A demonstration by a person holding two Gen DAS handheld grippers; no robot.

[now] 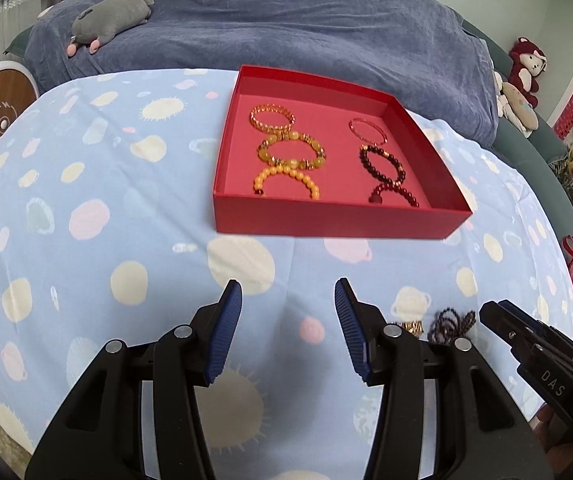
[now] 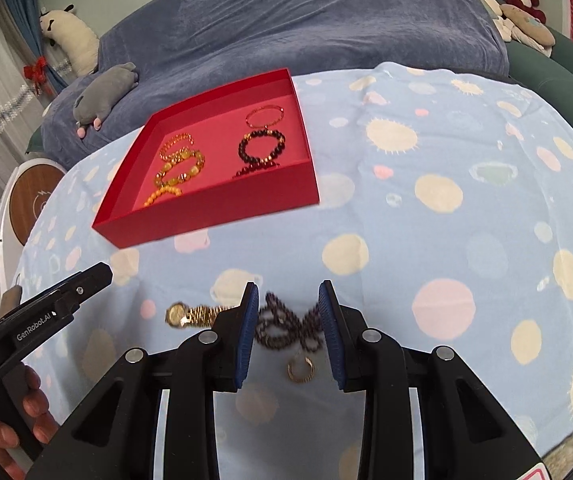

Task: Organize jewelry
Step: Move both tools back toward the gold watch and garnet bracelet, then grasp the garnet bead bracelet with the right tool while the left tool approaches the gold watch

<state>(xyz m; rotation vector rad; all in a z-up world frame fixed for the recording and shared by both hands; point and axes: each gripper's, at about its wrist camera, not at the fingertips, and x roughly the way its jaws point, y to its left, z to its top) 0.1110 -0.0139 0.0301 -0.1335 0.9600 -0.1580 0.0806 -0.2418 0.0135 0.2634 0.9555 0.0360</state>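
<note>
Jewelry half sorted on the spotted cloth.

Starting at the left, our left gripper point(image 1: 288, 292) hangs with its jaws apart over bare cloth point(image 1: 86, 240), holding nothing. Toward the far edge, the red box point(image 1: 326, 222) keeps amber and gold bracelets point(image 1: 286, 156) in its left half, dark red ones point(image 1: 382, 170) in its right. Near the front edge lie a gold watch point(image 2: 190, 315), a tangled purple bead strand point(image 2: 286, 322) and a small gold ring point(image 2: 300, 370); our right gripper point(image 2: 288, 294) stands open around the strand, its pads apparently just clear of the beads.
</note>
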